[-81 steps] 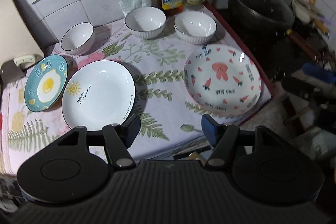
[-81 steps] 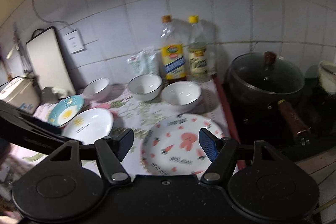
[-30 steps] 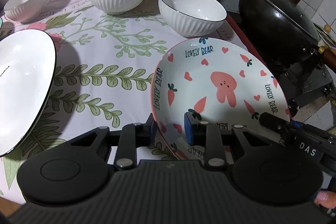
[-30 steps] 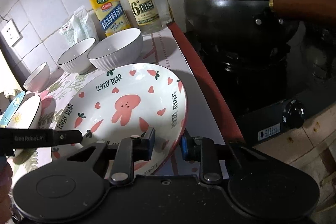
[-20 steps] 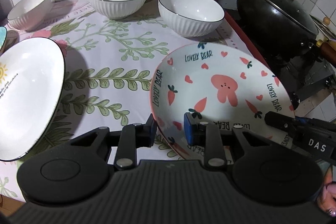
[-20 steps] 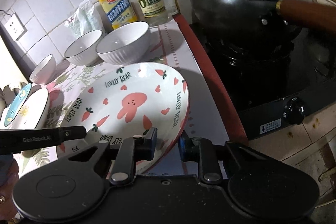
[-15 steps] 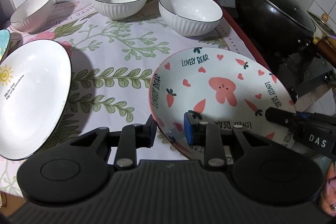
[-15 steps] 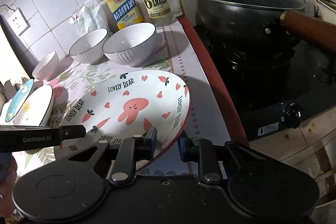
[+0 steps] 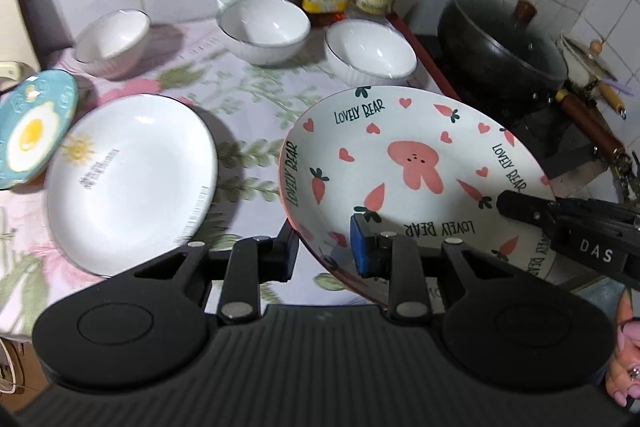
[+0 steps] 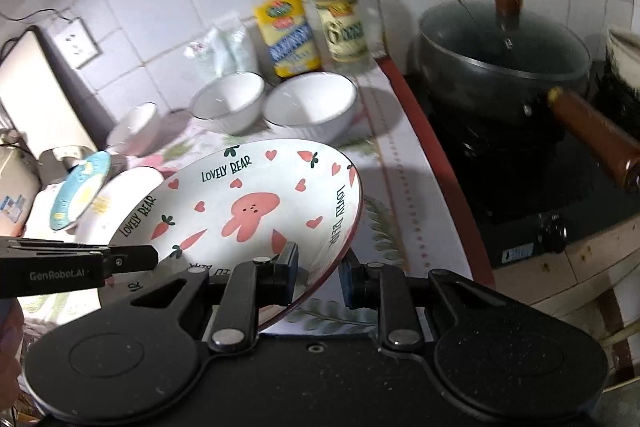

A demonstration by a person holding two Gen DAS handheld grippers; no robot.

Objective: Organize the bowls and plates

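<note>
I hold the bunny plate (image 9: 416,163) aloft, left gripper (image 9: 324,251) and right gripper (image 10: 318,273) each clamped on its rim; white plate (image 9: 132,179) lies at nine o'clock, nearer my left.

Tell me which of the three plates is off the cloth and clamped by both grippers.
The pink rabbit plate: the left gripper and right gripper each clamp its rim. The plain white plate and blue egg plate lie untouched.
</note>
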